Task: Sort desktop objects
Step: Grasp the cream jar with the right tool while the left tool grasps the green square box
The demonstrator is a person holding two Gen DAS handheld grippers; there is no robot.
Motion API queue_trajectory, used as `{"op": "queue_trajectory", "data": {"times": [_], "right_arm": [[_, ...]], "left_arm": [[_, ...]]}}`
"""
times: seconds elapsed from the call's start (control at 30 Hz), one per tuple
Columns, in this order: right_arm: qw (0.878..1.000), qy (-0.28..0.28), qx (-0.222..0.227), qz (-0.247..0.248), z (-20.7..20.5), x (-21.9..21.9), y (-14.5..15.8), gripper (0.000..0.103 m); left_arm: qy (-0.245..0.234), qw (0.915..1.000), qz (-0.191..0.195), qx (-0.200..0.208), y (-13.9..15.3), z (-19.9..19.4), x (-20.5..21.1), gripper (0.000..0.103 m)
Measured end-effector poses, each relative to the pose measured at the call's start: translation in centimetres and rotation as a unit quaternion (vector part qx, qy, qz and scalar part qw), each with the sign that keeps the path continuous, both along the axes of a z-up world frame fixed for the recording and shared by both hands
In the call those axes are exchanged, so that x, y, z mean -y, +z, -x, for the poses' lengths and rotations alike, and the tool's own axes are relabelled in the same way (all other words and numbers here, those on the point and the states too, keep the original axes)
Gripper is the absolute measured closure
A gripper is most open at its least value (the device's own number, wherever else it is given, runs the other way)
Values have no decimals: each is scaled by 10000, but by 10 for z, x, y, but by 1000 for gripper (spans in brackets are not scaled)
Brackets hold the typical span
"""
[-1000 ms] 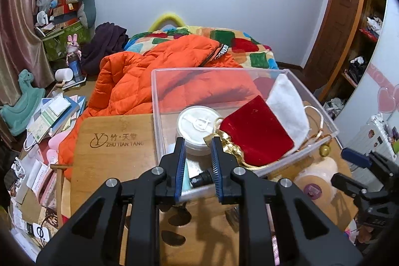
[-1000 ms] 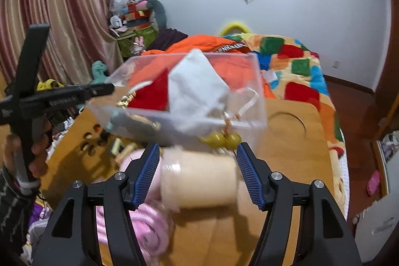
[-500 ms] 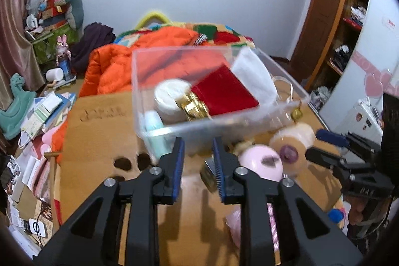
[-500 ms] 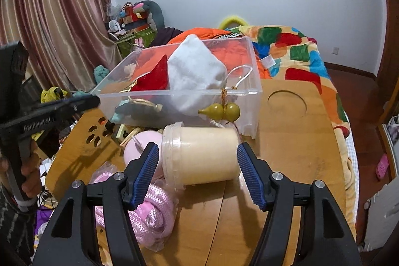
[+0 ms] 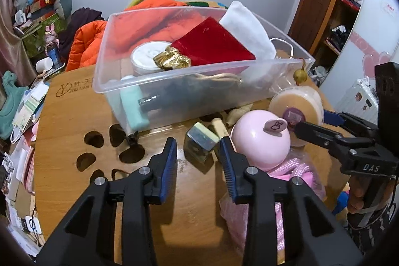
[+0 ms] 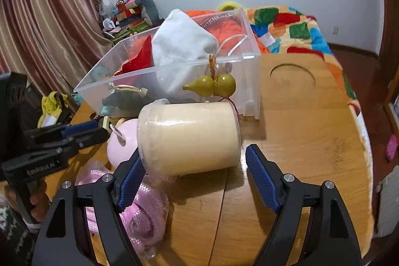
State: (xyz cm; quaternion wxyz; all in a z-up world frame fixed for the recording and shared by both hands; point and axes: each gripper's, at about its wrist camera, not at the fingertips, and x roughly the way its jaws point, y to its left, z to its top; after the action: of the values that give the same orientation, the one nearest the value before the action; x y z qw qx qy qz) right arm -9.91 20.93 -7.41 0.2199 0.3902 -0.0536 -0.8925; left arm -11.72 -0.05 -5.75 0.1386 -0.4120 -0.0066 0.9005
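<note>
A clear plastic bin point(image 5: 174, 81) on the wooden table holds a red pouch point(image 5: 214, 44), a white cloth point(image 5: 247, 24), a white jar and a teal tube. My left gripper point(image 5: 198, 156) is open, its jaws either side of a small green-topped block point(image 5: 200, 138) lying on the table. My right gripper point(image 6: 194, 176) is open around a cream jar point(image 6: 189, 136) lying on its side. A pink ball point(image 5: 259, 138) and pink rope point(image 6: 142, 206) lie between them. A yellow gourd charm point(image 6: 212, 86) hangs from the bin's rim.
The bamboo table point(image 6: 299, 141) has a round recess point(image 6: 291, 79) at the far right and paw-shaped cutouts point(image 5: 109, 148) at the left. A bed with an orange jacket point(image 5: 84, 39) lies behind. Clutter crowds the floor to the left.
My left gripper has let go of the bin, drawn back and lowered over the small block, opening wider. The bin now rests on the table. My right gripper has closed in around the cream jar.
</note>
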Motion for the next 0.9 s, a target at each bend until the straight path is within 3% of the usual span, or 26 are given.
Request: {"op": "queue_trajectory", "data": {"times": [0.27,0.4,0.53,0.9], "right_arm": [[9999,-94,37,133,4,1,-4,28],[9998,-42,-20,181,2,1,-2,35],[9995,-48,-315,-83,-4,2,3,37],[9993,-165,-280,203,-5,-11,7,38]], "left_arm": [[97,9999,-15,57,-5,8,0,68],[201,9996,-121,176,-13,13,2,70],[290,9994,-172,91,-11,9,4,76],[498,9983,-273,-129,3,0,20,79]]}}
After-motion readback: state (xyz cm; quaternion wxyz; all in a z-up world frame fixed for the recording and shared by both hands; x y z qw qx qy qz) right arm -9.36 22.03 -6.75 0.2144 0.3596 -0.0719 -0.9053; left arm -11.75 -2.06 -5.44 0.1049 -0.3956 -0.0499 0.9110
